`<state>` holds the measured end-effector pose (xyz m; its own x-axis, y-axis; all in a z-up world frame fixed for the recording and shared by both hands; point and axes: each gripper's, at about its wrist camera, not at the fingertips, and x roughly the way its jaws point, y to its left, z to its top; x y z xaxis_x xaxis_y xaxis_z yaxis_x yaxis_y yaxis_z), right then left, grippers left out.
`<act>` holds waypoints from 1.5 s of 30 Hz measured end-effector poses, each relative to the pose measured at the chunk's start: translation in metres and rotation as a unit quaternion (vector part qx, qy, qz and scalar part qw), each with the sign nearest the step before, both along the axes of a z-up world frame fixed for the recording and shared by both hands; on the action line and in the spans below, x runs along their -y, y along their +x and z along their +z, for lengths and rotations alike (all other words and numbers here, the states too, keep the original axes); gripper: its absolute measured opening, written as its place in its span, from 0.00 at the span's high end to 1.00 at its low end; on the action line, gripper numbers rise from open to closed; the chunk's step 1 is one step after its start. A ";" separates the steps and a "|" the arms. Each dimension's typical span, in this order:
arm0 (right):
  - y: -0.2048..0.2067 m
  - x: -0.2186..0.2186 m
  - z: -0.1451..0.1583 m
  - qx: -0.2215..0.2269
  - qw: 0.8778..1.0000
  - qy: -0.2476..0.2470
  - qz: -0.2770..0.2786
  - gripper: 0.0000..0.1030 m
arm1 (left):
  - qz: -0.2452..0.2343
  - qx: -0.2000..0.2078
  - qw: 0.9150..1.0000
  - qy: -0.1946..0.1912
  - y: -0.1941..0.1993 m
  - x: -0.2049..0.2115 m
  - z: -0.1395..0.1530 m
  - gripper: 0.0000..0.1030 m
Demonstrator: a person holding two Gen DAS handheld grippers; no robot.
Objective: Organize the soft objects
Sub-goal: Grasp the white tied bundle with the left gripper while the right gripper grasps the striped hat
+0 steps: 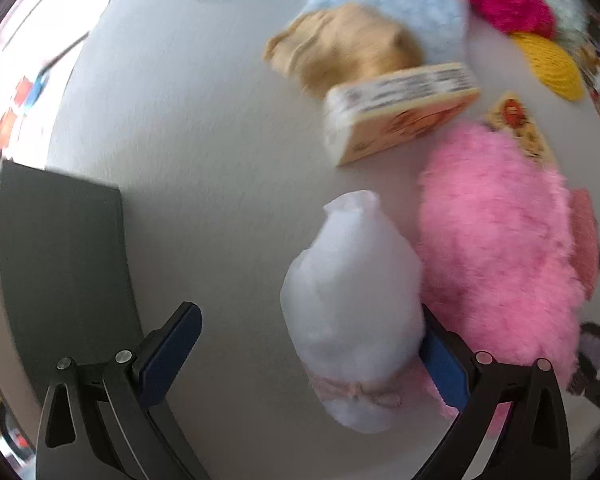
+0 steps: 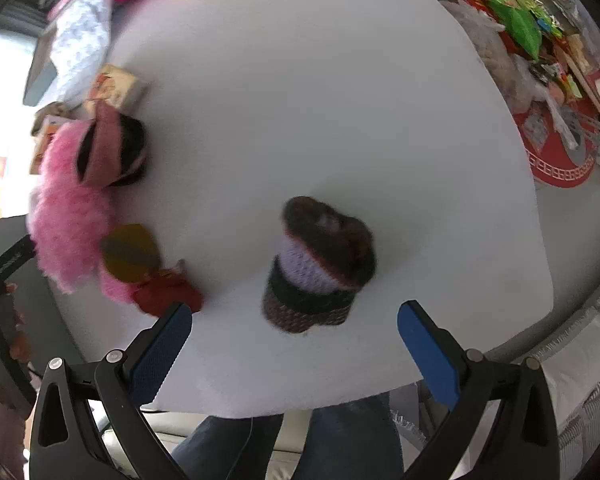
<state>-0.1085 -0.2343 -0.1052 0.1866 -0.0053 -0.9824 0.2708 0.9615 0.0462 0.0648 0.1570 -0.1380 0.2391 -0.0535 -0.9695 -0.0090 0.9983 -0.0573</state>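
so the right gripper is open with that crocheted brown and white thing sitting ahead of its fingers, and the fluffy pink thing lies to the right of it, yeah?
Not quite. In the right wrist view the right gripper is open and the crocheted brown and white piece sits ahead of its fingers, but the fluffy pink item lies to the left of it, near the table's left edge, not to the right.

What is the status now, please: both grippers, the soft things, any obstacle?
Left gripper open around white pouch, fluffy pink item crowding alongside. Right gripper open, empty, facing knitted cup. Path to it clear.
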 end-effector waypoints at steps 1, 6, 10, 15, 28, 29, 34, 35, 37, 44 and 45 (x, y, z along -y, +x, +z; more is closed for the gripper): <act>0.002 0.003 -0.004 -0.005 1.000 -0.001 -0.006 0.00 | 0.006 -0.004 1.000 -0.002 0.001 -0.001 -0.003 0.00; 0.015 0.013 -0.024 -0.024 0.999 0.000 -0.040 0.00 | 0.003 -0.006 1.000 0.004 0.004 0.008 -0.008 0.00; 0.030 0.014 -0.040 -0.035 0.998 -0.003 -0.051 0.00 | -0.001 -0.013 1.000 -0.001 0.007 0.014 -0.016 0.00; 0.047 0.007 -0.052 -0.050 0.998 -0.026 -0.037 0.00 | 0.009 -0.016 1.000 -0.018 0.005 0.010 -0.018 0.00; 0.049 0.003 -0.053 -0.049 0.998 -0.032 -0.040 0.00 | 0.055 0.000 0.998 -0.031 -0.011 0.005 -0.022 0.00; 0.048 0.003 -0.053 -0.048 0.998 -0.032 -0.040 0.00 | 0.072 -0.006 0.997 -0.040 -0.014 0.001 -0.023 0.00; 0.057 0.001 -0.058 -0.073 0.997 -0.034 -0.012 0.00 | 0.110 -0.012 0.991 -0.076 -0.031 -0.014 -0.026 0.06; 0.056 0.001 -0.058 -0.072 0.997 -0.034 -0.013 0.00 | 0.108 -0.010 0.992 -0.070 -0.033 -0.014 -0.024 0.13; 0.054 0.002 -0.056 -0.065 0.997 -0.034 -0.021 0.04 | 0.099 -0.009 0.993 -0.062 -0.036 -0.011 -0.021 0.26; 0.052 -0.009 -0.040 -0.047 0.997 -0.056 0.021 0.52 | 0.071 -0.008 0.995 -0.070 -0.039 -0.010 -0.010 0.55; 0.052 -0.010 -0.040 -0.051 0.997 -0.057 0.026 0.53 | 0.062 -0.004 0.996 -0.065 -0.040 -0.008 -0.005 0.55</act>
